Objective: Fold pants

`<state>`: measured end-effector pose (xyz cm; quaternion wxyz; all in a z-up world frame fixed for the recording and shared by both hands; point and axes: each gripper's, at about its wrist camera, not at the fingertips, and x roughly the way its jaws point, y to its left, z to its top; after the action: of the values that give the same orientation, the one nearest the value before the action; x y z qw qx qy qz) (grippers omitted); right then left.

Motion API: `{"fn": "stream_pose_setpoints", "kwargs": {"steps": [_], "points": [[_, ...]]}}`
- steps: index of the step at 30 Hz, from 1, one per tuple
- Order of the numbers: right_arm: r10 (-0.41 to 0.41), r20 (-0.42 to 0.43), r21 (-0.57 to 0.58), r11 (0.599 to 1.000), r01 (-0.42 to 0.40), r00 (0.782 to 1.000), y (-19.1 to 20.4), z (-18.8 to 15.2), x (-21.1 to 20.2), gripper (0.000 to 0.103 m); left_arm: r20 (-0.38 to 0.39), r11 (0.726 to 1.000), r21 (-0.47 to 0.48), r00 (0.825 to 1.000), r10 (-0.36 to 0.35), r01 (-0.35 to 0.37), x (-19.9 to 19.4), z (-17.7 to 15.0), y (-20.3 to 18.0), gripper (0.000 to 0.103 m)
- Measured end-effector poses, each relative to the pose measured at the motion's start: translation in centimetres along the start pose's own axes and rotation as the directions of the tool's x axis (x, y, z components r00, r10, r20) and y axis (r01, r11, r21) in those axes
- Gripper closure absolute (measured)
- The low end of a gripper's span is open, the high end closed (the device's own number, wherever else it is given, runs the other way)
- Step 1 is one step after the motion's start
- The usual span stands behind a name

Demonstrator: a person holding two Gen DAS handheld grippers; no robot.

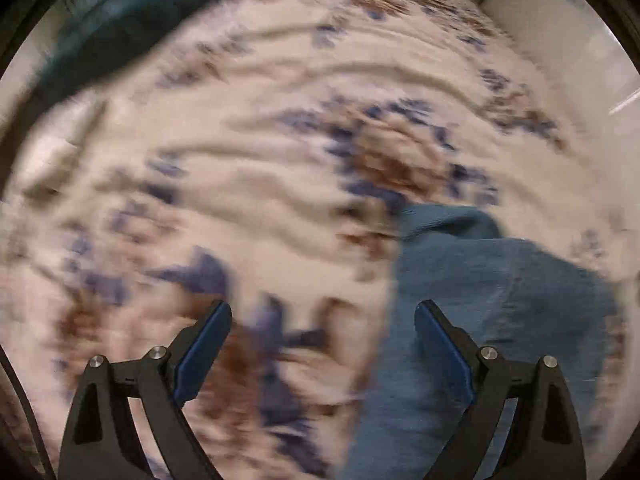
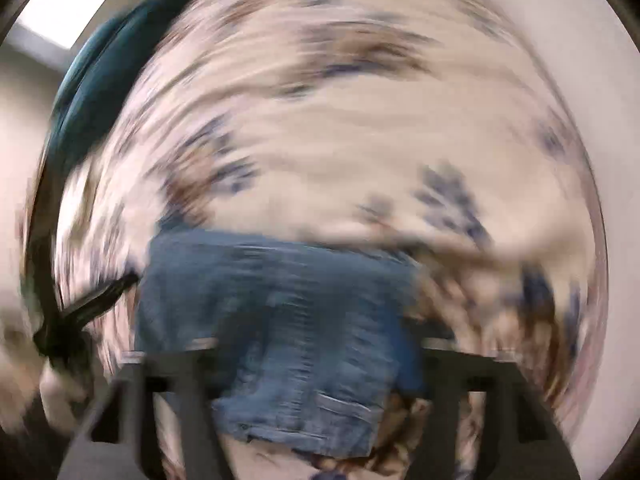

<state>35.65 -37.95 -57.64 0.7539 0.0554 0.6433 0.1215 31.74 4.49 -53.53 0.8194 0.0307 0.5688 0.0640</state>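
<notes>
Blue denim pants (image 1: 492, 292) lie folded on a floral bedspread (image 1: 280, 152), at the lower right of the left wrist view. My left gripper (image 1: 323, 312) is open and empty above the bedspread, its right finger (image 1: 440, 344) over the pants' left edge. In the right wrist view, heavily blurred by motion, the pants (image 2: 288, 312) lie as a folded bundle just ahead. My right gripper (image 2: 316, 360) looks open, with its fingers wide apart on either side of the pants. The left gripper (image 2: 80, 312) shows as a dark blur at the far left.
A dark teal pillow (image 1: 132, 20) lies at the far left of the bed, and also shows in the right wrist view (image 2: 96, 92). A pale floor and white furniture (image 1: 560, 20) lie beyond the bed's right edge.
</notes>
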Motion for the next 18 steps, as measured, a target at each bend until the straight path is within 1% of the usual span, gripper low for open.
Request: {"fn": "stream_pose_setpoints", "kwargs": {"steps": [1,2,3,4,5,6,8,9,10,11,12,13,14,15,16,17,18], "points": [[-0.025,-0.025,-0.100,0.995,0.022,0.999,2.7,1.8,0.7,0.025,0.013,0.997,0.003,0.997,0.074,-0.074,-0.3,-0.3,0.1,0.010],[-0.043,-0.052,-0.214,0.976,0.031,0.998,6.0,4.0,1.8,0.026,0.026,0.995,-0.005,0.995,0.098,-0.098,-0.6,-0.7,0.3,0.010],[-0.018,-0.083,-0.282,0.959,-0.006,0.996,8.3,4.8,2.6,0.027,0.032,0.996,-0.016,0.995,0.094,-0.093,-0.8,-1.1,0.5,0.010],[0.012,-0.126,-0.336,0.940,-0.054,0.992,10.3,6.3,3.9,0.029,0.020,0.997,-0.038,0.998,0.064,-0.063,-0.7,-1.8,0.7,0.010],[0.014,-0.178,-0.380,0.921,-0.082,0.984,12.5,7.8,5.6,0.029,0.007,0.998,-0.054,0.999,0.040,-0.039,-0.6,-2.3,0.8,0.010],[-0.025,-0.219,-0.435,0.898,-0.074,0.975,14.8,9.7,7.8,0.032,-0.008,0.997,-0.071,1.000,0.015,-0.016,-0.3,-2.9,0.9,0.010],[-0.098,-0.255,-0.540,0.840,-0.057,0.962,17.9,11.9,11.2,0.038,-0.039,0.993,-0.116,0.999,-0.037,0.032,0.4,-4.2,0.7,0.009],[-0.148,-0.271,-0.592,0.805,-0.044,0.951,19.4,12.3,12.8,0.045,-0.037,0.989,-0.143,0.998,-0.043,0.037,0.5,-4.7,0.8,0.009],[-0.184,-0.297,-0.639,0.767,-0.052,0.937,20.1,11.8,13.8,0.048,-0.028,0.986,-0.162,0.998,-0.050,0.045,0.5,-5.1,0.9,0.009],[-0.235,-0.324,-0.687,0.724,-0.058,0.916,20.6,11.1,15.0,0.051,-0.020,0.983,-0.173,0.998,-0.060,0.056,0.6,-5.3,1.0,0.009],[-0.315,-0.336,-0.754,0.655,-0.053,0.888,21.4,10.2,16.9,0.066,-0.012,0.981,-0.183,0.998,-0.070,0.066,0.7,-5.5,1.1,0.009],[-0.375,-0.341,-0.801,0.596,-0.057,0.862,22.0,9.2,18.5,0.074,-0.017,0.980,-0.184,0.997,-0.074,0.070,0.9,-5.6,1.1,0.009],[-0.403,-0.330,-0.825,0.562,-0.053,0.854,22.3,8.4,19.0,0.083,-0.028,0.980,-0.184,0.996,-0.082,0.076,1.4,-5.8,1.1,0.009],[-0.425,-0.311,-0.848,0.528,-0.046,0.850,22.8,7.8,19.6,0.090,-0.026,0.979,-0.188,0.996,-0.088,0.082,1.6,-6.0,1.2,0.009],[-0.442,-0.289,-0.863,0.505,-0.030,0.849,23.2,7.5,19.9,0.091,-0.020,0.977,-0.192,0.995,-0.094,0.088,1.7,-6.2,1.2,0.009],[-0.429,-0.287,-0.838,0.546,-0.007,0.857,23.1,7.9,19.8,0.094,-0.009,0.977,-0.191,0.995,-0.100,0.096,1.7,-6.5,1.3,0.009],[-0.400,-0.316,-0.789,0.615,-0.003,0.860,22.3,8.7,19.7,0.096,0.001,0.978,-0.181,0.995,-0.102,0.100,1.8,-6.6,1.1,0.009]]}}
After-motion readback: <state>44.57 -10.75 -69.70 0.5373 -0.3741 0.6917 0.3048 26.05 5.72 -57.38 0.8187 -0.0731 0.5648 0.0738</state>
